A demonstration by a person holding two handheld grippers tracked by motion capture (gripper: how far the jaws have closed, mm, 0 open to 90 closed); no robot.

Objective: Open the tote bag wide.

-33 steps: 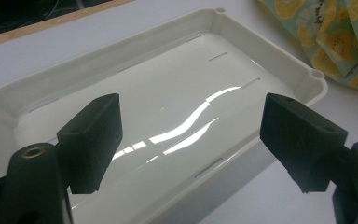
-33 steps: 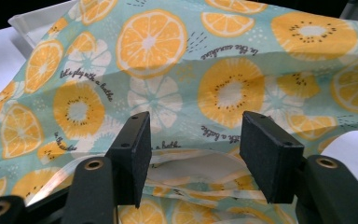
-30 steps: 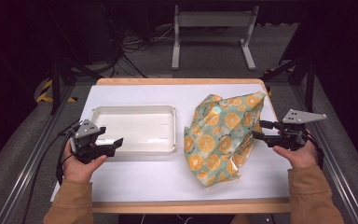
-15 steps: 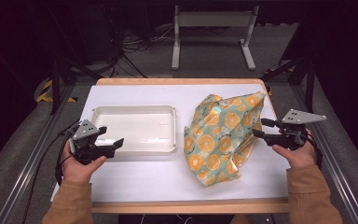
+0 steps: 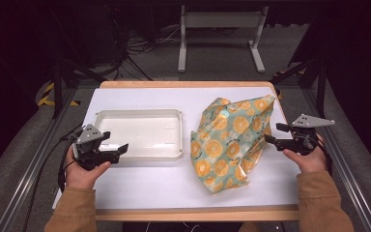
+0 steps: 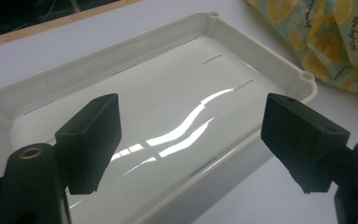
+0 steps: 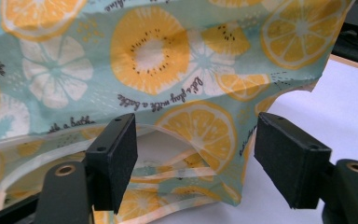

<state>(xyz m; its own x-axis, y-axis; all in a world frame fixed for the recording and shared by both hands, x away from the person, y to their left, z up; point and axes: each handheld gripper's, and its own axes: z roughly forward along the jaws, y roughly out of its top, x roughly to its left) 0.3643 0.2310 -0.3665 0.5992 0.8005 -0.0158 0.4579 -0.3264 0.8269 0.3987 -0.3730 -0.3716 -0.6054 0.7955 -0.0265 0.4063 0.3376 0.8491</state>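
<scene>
Nearest, the left gripper (image 5: 107, 151) hangs with jaws spread and empty over the front rim of the white tray (image 5: 140, 113). Across the table, the right gripper (image 5: 274, 136) is likewise released, its jaws flanking the edge of the crumpled citrus-print bag (image 5: 229, 137), which lies right of the tray. Closing now could pinch just one thin layer, letting the limp bag slip.

Plenty of bare tabletop (image 5: 140, 186) along the near edge and across the back, so a hand can slide through there no problem. The white tray (image 5: 140, 134) sits on the left half, its raised rim right in front of the left gripper (image 5: 118, 150), jaws wide apart. On the right, the crumpled citrus-print bag (image 5: 229, 137) stands tall just ahead of the right gripper (image 5: 270, 139), whose jaws are also spread.
</scene>
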